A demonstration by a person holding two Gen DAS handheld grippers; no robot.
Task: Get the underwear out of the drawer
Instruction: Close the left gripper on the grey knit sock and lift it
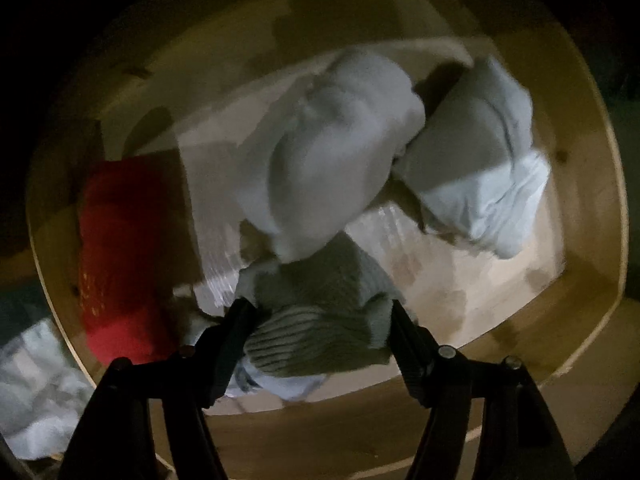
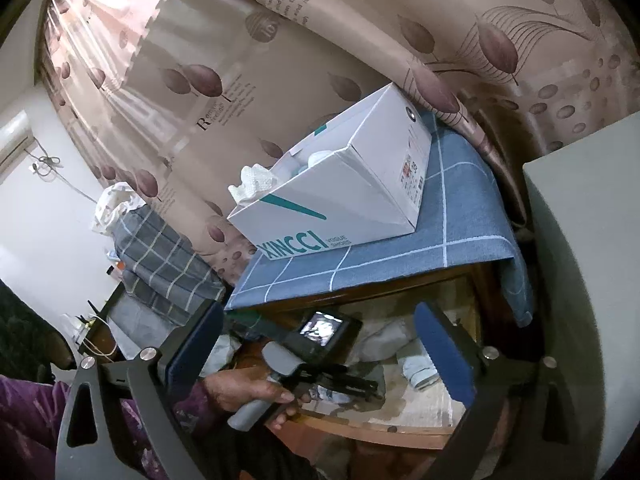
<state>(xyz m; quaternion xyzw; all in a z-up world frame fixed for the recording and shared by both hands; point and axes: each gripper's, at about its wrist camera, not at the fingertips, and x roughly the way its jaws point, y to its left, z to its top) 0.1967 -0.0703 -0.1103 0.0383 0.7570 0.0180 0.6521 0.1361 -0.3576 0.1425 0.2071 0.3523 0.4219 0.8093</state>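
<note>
Right wrist view is showing you one white shoe box (image 2: 352, 184) at twelve o'clock, printed "XINCCI" in teal with "VOGUE SHOES" beside it, sitting on a blue checked cloth (image 2: 460, 232) that is covering the tabletop. Behind it one leaf-patterned curtain (image 2: 248, 64) is carrying the word "Romance"; the smaller print is too fine to read. Your right tongs (image 2: 320, 352) are standing wide, with nothing between their two blue pads (image 2: 440, 356). Between them your left hand (image 2: 248, 392) is gripping the other tool over the open drawer (image 2: 384, 428).

Left wrist view is looking straight down into that drawer (image 1: 520, 280). Your left tongs (image 1: 320, 308) are spread fairly wide on either side of one grey ribbed piece (image 1: 316, 320); I cannot tell whether the tips are pressing on it. You are seeing two larger pale folded bundles of underwear at twelve (image 1: 340, 148) and two o'clock (image 1: 480, 168), and one red folded item (image 1: 124, 256) at nine.
</note>
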